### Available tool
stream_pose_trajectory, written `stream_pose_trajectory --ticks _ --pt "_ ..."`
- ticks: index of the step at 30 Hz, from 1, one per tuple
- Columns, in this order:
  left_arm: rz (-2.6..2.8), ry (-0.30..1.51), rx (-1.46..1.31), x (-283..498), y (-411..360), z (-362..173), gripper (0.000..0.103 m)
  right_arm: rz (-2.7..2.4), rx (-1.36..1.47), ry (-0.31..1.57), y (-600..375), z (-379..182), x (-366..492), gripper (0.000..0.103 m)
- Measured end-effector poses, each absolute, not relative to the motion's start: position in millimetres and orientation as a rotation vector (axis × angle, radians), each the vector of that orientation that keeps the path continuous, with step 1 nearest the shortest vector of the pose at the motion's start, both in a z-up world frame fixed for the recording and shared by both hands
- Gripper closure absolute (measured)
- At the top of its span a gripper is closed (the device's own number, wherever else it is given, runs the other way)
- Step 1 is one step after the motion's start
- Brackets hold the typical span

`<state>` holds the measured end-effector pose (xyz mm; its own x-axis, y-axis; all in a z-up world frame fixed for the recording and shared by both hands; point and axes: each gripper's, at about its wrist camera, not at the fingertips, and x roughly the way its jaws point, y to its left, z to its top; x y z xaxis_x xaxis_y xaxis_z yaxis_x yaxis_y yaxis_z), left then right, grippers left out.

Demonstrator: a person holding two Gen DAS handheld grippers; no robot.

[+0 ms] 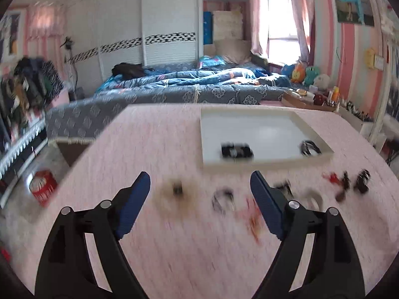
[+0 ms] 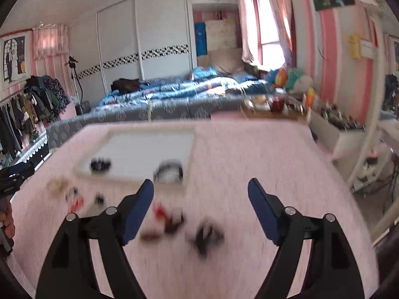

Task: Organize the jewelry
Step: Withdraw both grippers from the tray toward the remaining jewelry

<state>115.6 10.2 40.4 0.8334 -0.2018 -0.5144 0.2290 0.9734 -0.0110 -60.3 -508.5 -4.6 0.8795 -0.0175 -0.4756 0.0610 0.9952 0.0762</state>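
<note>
A shallow white tray [image 1: 264, 165] lies on the pink tablecloth, seen again as the tray [image 2: 84, 170] in the right wrist view. Inside it are a black beaded bracelet [image 1: 236, 150] and a dark ring-shaped piece [image 1: 310, 147]. Several blurred pieces lie loose in front: a brownish bracelet [image 1: 177, 191], a grey ring-shaped piece [image 1: 222, 200], a red item [image 1: 253, 218], dark pieces [image 1: 362, 181]. My left gripper [image 1: 200, 183] is open above them with nothing between its fingers. My right gripper [image 2: 200, 190] is open too, over a red-and-black piece [image 2: 172, 218] and a black piece [image 2: 207, 235].
A bed with blue bedding [image 1: 199, 84] stands beyond the table. A red roll [image 1: 43, 186] sits on the floor at the left. A cluttered side shelf [image 1: 311, 97] is at the back right. A hand [image 2: 7, 221] with the other gripper shows at the left edge.
</note>
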Motion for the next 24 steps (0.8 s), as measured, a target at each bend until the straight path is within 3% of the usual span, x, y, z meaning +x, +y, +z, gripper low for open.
stream_pose_trajectory --ticks 7,18,20,22,24 --pt "-0.223 0.62 0.065 76.5 15.6 -3.8 0.021 -0.035 0.078 0.615 -489.8 -63.7 -101.0 0.025" --pt "-0.248 0.62 0.092 89.8 -10.9 7.1 0.023 0.033 0.097 0.616 -471.2 -63.1 -80.4 0.029" --pt "-0.255 0.62 0.106 91.9 -18.1 5.7 0.026 0.043 0.091 0.617 -464.3 -61.7 -76.6 0.038" --pt "-0.269 0.624 0.128 95.0 -26.1 2.9 0.042 0.06 0.076 0.632 -458.5 -62.4 -71.1 0.051" --pt "-0.287 0.644 0.135 99.9 -31.4 -2.0 0.049 0.065 0.076 0.645 -456.1 -65.1 -65.2 0.052"
